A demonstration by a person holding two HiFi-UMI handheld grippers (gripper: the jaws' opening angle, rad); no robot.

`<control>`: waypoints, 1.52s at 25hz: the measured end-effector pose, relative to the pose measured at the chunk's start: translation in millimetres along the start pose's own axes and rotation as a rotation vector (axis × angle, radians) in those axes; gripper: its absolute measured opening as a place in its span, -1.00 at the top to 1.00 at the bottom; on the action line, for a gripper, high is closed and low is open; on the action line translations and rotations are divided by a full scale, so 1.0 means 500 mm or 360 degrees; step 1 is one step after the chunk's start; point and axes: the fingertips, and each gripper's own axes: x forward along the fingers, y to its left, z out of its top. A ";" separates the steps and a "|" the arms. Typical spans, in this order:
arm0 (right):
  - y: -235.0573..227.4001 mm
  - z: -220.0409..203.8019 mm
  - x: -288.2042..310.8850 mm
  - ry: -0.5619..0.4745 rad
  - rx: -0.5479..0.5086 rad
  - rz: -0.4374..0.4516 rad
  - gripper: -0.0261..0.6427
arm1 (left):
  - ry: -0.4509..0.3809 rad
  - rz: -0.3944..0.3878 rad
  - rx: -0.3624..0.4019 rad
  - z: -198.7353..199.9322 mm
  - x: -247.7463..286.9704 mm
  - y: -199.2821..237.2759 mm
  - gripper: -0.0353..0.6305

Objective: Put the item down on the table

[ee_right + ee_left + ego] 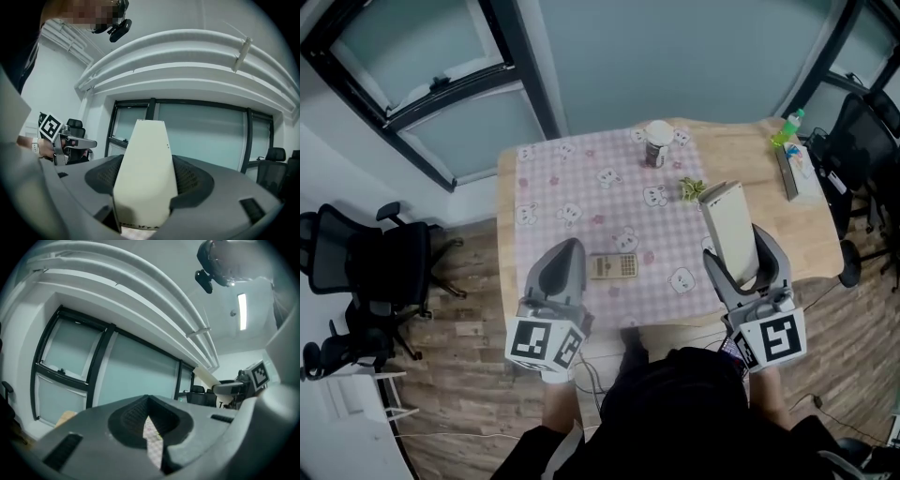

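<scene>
My right gripper is shut on a tall cream-white box and holds it above the table's right front part. In the right gripper view the box stands between the two grey jaws and fills the gap. My left gripper hovers over the front left of the pink checked tablecloth, jaws together with nothing between them. In the left gripper view only a thin slit of cloth shows between its jaws. A calculator lies on the cloth between the two grippers.
A lidded cup stands at the back of the wooden table, a small green plant near it. A green bottle and a flat box sit at the right rear. Black office chairs stand left and right.
</scene>
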 end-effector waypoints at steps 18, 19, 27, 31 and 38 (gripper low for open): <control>-0.109 -0.011 0.075 -0.0128 0.0121 0.0129 -0.06 | 0.0021 0.0164 0.0229 0.057 0.082 -0.049 0.90; -0.116 -0.012 0.080 -0.0134 0.0127 0.0134 -0.06 | 0.0019 0.0173 0.0243 0.062 0.088 -0.051 0.90; -0.144 -0.027 0.102 -0.0142 0.0154 0.0150 -0.06 | 0.0065 0.0209 0.0290 0.053 0.116 -0.049 0.90; -0.153 -0.029 0.104 -0.0134 0.0149 0.0151 -0.06 | 0.0062 0.0217 0.0290 0.054 0.124 -0.044 0.90; -0.168 -0.047 0.112 -0.0109 0.0153 0.0137 -0.06 | 0.0074 0.0205 0.0290 0.048 0.138 -0.058 0.90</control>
